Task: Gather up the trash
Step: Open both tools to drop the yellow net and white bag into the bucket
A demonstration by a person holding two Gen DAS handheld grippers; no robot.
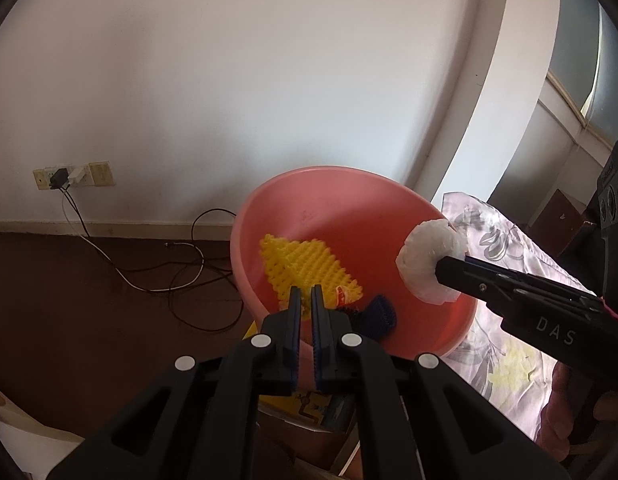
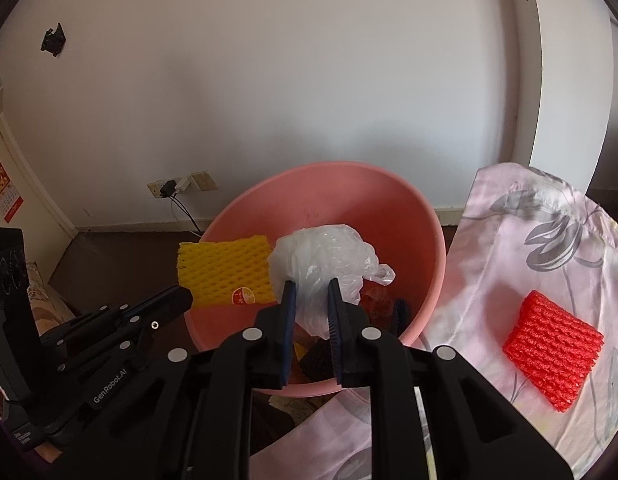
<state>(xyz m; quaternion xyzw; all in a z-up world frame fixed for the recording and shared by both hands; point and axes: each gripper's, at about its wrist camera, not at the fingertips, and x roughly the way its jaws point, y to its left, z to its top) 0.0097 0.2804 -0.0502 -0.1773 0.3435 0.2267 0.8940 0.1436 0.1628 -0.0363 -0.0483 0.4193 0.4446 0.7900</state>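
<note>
A pink plastic basin (image 1: pixel 349 172) (image 2: pixel 329 166) stands in front of both grippers. My left gripper (image 1: pixel 306 290) (image 2: pixel 187 298) is shut on a corner of a yellow foam net (image 1: pixel 305 264) (image 2: pixel 225 272) and holds it up over the basin's left side. My right gripper (image 2: pixel 312 286) (image 1: pixel 445 270) is shut on a crumpled white plastic bag (image 2: pixel 321 256) (image 1: pixel 429 264), which hangs over the basin near its right rim. A dark blue item (image 1: pixel 379 312) (image 2: pixel 403 310) and a red wrapper (image 2: pixel 377 300) lie in the basin's bottom.
A red foam net (image 2: pixel 553 344) lies on a pale floral cloth (image 2: pixel 509 220) (image 1: pixel 509 240) right of the basin. Cables (image 1: pixel 181 276) trail over the dark floor from wall sockets (image 1: pixel 73 176) on the left. A white wall stands behind.
</note>
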